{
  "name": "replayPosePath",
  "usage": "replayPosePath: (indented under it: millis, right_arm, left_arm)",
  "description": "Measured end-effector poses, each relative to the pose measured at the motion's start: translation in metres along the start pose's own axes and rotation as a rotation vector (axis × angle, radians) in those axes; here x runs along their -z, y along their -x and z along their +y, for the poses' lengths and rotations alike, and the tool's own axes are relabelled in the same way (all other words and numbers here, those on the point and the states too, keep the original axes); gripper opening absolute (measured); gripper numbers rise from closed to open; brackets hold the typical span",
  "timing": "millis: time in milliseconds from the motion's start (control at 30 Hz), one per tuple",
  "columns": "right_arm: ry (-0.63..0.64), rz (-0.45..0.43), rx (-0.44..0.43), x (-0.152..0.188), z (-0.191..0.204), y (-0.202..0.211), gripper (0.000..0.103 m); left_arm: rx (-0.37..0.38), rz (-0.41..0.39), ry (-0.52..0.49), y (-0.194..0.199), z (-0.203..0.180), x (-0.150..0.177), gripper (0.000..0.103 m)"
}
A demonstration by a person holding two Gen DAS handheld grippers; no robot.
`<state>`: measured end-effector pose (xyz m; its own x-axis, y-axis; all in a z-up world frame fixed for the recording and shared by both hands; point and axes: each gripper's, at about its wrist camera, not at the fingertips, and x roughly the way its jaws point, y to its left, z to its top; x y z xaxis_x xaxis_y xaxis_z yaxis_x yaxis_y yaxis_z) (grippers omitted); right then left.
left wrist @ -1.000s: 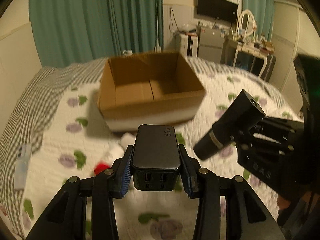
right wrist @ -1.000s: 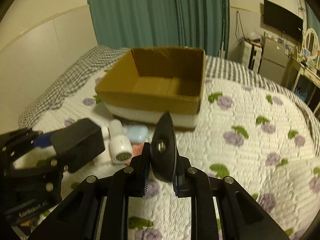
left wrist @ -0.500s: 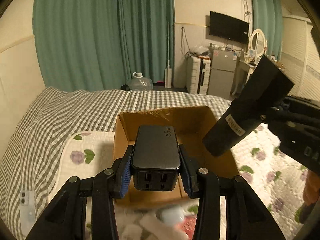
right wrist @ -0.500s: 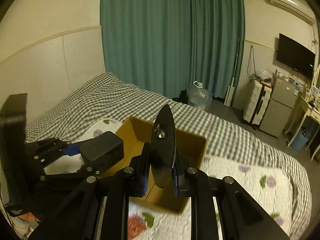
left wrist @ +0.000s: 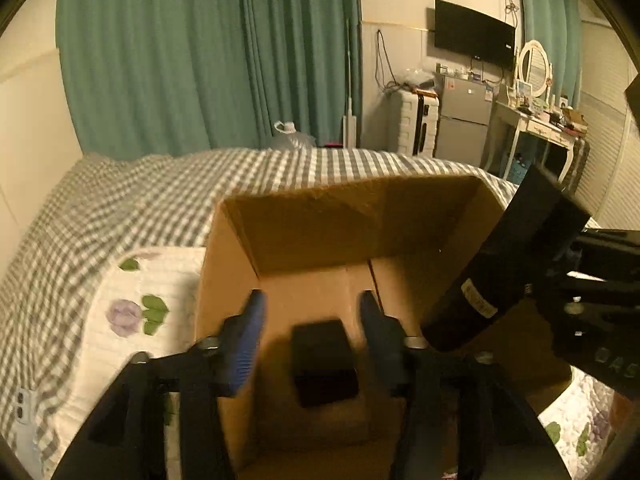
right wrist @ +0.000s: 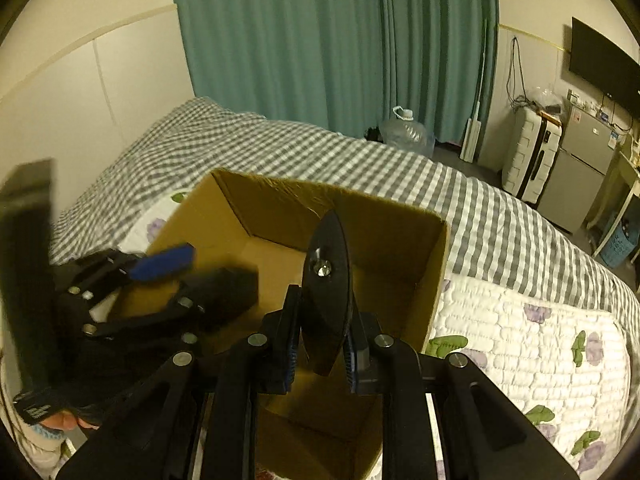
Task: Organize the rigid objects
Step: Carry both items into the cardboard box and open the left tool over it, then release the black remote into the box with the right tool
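An open cardboard box (left wrist: 304, 216) sits on the bed; it also shows in the right wrist view (right wrist: 384, 216). My left gripper (left wrist: 312, 320) is open above the box. A black charger block (left wrist: 323, 362) is blurred between and below its fingers, free of them, inside the box. My right gripper (right wrist: 322, 354) is shut on a black cylindrical device (right wrist: 326, 280), held over the box's near right side. That device shows in the left wrist view (left wrist: 508, 268) at the right. The left gripper (right wrist: 168, 276) appears blurred in the right wrist view.
The bed has a checked cover (left wrist: 132, 208) and a flowered quilt (right wrist: 532, 332). Green curtains (left wrist: 208, 52), a water jug (right wrist: 408, 132), a suitcase and fridge (left wrist: 464, 120) stand beyond the bed. A small white item (left wrist: 22, 404) lies at the bed's left edge.
Both grippers moved forward over the box. My left gripper opened and let go of the black charger, which dropped into the box. My right gripper still holds the black device.
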<state>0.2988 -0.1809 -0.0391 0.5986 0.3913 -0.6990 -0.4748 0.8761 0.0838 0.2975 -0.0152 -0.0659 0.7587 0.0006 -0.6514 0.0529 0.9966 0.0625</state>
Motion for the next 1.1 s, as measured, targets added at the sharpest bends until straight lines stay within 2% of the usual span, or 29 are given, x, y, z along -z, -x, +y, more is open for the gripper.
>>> replayPosePath:
  millis: [267, 333, 367, 467, 600, 800, 967, 1100]
  right_arm:
    - [-0.003, 0.001, 0.012, -0.008, 0.005, -0.01, 0.019]
    - [-0.011, -0.023, 0.036, -0.013, 0.006, -0.009, 0.049]
    - [-0.026, -0.038, 0.039, -0.015, 0.006, -0.008, 0.07]
    - [-0.058, -0.074, 0.013, -0.019, 0.004, 0.002, 0.071]
    - [-0.048, -0.113, 0.05, -0.024, 0.01, 0.026, 0.071]
    - [-0.037, -0.176, 0.093, -0.017, 0.027, 0.086, 0.071]
    - [0.017, -0.2, 0.127, 0.008, 0.054, 0.125, 0.071]
    - [0.02, -0.168, 0.122, 0.048, 0.066, 0.131, 0.071]
  left_arm:
    - [-0.004, -0.007, 0.012, 0.014, 0.009, 0.001, 0.059]
    - [-0.004, -0.008, 0.02, 0.017, 0.011, 0.001, 0.059]
    - [-0.003, -0.01, 0.023, 0.02, 0.013, 0.001, 0.059]
    - [-0.007, -0.014, 0.031, 0.033, 0.016, 0.005, 0.059]
    - [-0.003, -0.02, 0.057, 0.056, 0.024, 0.011, 0.059]
    - [0.001, -0.016, 0.096, 0.098, 0.037, 0.03, 0.059]
    - [-0.015, 0.02, 0.068, 0.121, 0.038, 0.052, 0.059]
    - [-0.026, 0.066, 0.06, 0.124, 0.043, 0.075, 0.059]
